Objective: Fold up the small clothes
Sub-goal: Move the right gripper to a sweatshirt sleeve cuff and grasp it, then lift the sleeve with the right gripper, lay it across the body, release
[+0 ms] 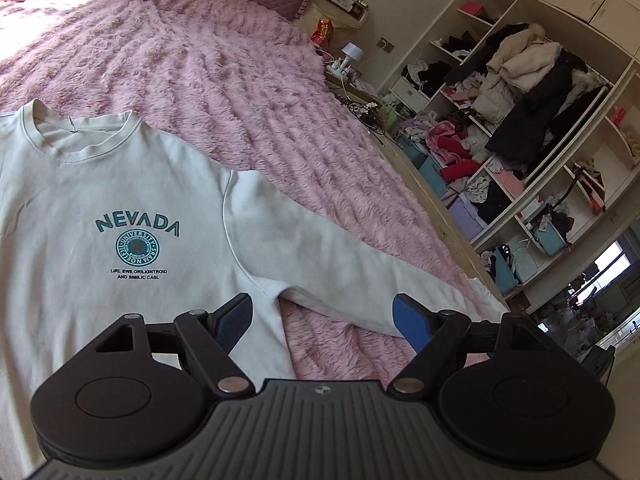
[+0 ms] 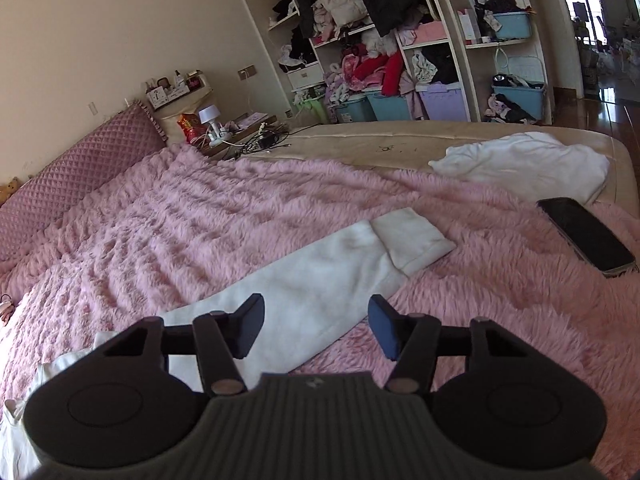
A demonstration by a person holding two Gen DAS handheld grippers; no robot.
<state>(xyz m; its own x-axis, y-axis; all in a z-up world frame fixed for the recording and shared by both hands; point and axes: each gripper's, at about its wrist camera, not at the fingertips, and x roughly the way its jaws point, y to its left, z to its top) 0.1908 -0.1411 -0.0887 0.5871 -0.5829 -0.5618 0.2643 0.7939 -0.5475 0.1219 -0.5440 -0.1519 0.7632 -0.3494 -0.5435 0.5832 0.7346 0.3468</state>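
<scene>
While the left gripper hangs spread wide and empty at lower centre, the white sweatshirt (printed NEVADA) lies flat on the pink blanket at left. From the right wrist, the right gripper gapes empty over its sleeve, a phone at right.

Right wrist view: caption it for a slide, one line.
Open right tool poised above a white sweatshirt sleeve laid out on the pink fluffy blanket, a phone nearby.
</scene>
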